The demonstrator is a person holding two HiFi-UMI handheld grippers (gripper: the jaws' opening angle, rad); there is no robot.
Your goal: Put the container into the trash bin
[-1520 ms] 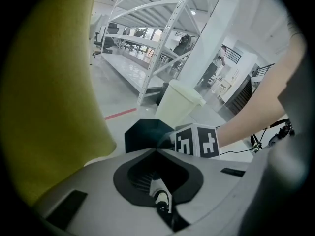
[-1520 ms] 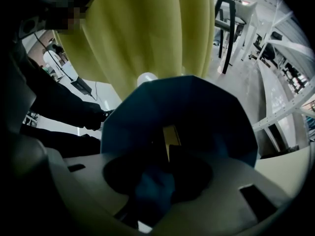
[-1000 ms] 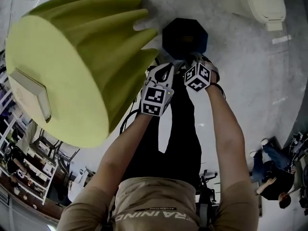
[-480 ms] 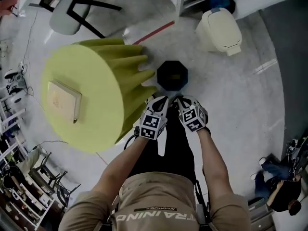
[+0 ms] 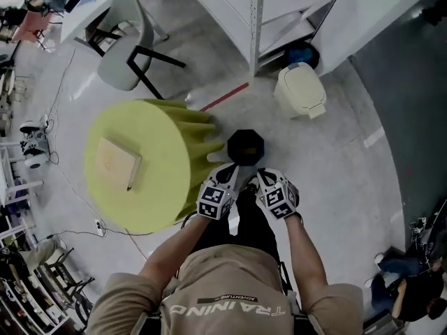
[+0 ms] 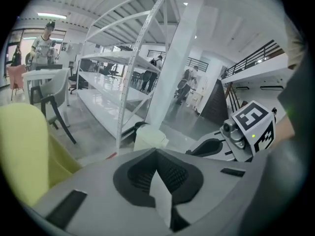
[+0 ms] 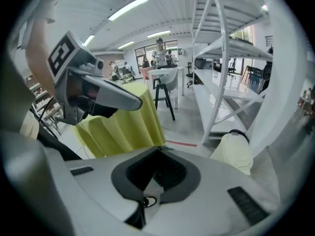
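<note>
Two tongs are held side by side in front of a standing person's waist, the left tongs [image 5: 235,180] and the right tongs [image 5: 258,181] both clenched, their jaws seen pressed together in each gripper view with nothing made out between them. Just beyond their tips, on the pale floor [image 5: 335,166], a dark eight-sided bin [image 5: 246,146] is seen from above, open-topped; its inside is too dark to tell whether the container lies there. The bin is flanked on the left of the head view by a round desk [image 5: 160,187] draped in yellow-green cloth, on which a flat tan box [image 5: 117,164] is laid. A cream lidded bin [image 5: 300,89] is stood farther off, at the foot of white shelving [image 5: 257,26], and a grey chair [image 5: 126,37] is placed beyond the desk
</note>
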